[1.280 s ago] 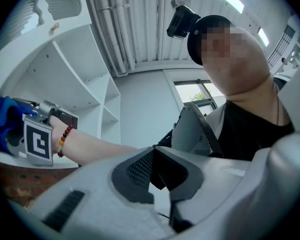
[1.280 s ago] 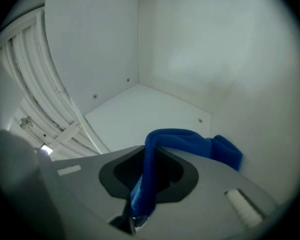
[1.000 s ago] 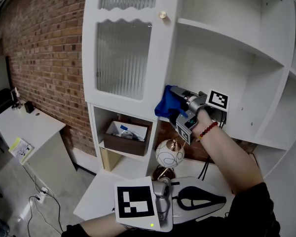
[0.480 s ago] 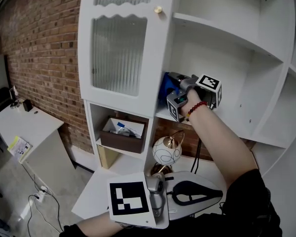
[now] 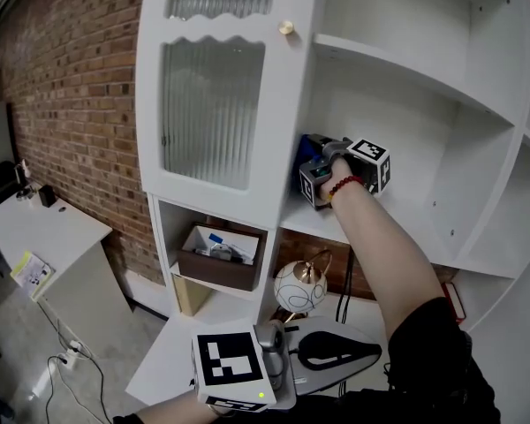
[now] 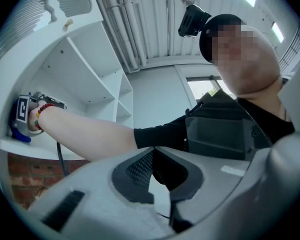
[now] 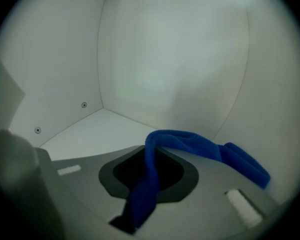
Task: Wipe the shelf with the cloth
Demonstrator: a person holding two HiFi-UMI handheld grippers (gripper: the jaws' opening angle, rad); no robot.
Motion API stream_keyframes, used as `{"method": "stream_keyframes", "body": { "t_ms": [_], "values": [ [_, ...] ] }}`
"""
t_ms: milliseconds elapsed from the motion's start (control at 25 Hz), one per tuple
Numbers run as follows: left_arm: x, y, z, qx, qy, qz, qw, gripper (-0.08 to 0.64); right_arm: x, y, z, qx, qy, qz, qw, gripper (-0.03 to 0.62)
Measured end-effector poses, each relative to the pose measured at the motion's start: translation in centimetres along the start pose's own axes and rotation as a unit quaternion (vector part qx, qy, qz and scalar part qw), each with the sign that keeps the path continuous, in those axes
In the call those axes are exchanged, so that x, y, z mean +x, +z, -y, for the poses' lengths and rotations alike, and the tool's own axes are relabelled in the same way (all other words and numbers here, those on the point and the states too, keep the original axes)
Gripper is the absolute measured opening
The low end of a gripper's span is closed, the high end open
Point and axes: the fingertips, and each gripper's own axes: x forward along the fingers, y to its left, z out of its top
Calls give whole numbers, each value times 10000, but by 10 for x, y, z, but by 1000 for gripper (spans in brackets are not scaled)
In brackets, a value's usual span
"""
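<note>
My right gripper (image 5: 311,164) reaches deep into the white shelf compartment, at its left back corner. It is shut on the blue cloth (image 7: 190,144), which runs between its jaws and drapes off to the right. In the head view only a sliver of the cloth (image 5: 306,147) shows beside the cabinet frame. The shelf board (image 7: 97,129) lies just under the jaws, white and bare. My left gripper (image 5: 375,353) hangs low at the bottom of the head view, shut with nothing in it. From the left gripper view, the right gripper (image 6: 26,111) shows far off on the shelf.
A ribbed-glass cabinet door (image 5: 212,104) with a brass knob (image 5: 286,27) stands left of the compartment. Below it are a brown box (image 5: 214,259) of odds and a round patterned lamp (image 5: 299,285). A brick wall (image 5: 71,104) and a white desk (image 5: 35,223) lie to the left.
My right gripper has pushed the cloth left and deeper into the compartment, so most of the cloth is now hidden behind the frame. The left gripper stays low.
</note>
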Motion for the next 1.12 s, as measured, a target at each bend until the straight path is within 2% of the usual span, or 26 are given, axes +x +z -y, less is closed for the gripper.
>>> {"method": "stream_keyframes", "body": {
  "t_ms": [160,360,600,760,920,1000,1080,1120],
  "values": [
    [-5,-11,-10,245,238,-279,9990,2,10,13,8,23,-3,126,9999,43],
    [-9,-16,-18,107,206,-231,9995,2,22,23,15,76,5,170,9998,43],
    [-13,-18,-22,103,402,-270,9988,2,27,27,18,12,89,195,9998,43],
    [-6,-19,-17,33,523,-315,9981,2,13,27,3,-280,174,226,9992,44],
    [18,-14,0,-36,475,-301,9984,2,-16,11,-29,-545,508,-69,9972,44],
    [35,-12,10,-18,405,-369,9985,2,-35,-1,-53,-661,856,-347,9935,43],
    [51,-12,20,61,399,-446,9982,2,-60,-16,-82,-1002,1289,-602,9848,44],
    [58,-12,25,86,444,-451,9980,2,-75,-25,-95,-1327,1484,-671,9777,43]
  ]
}}
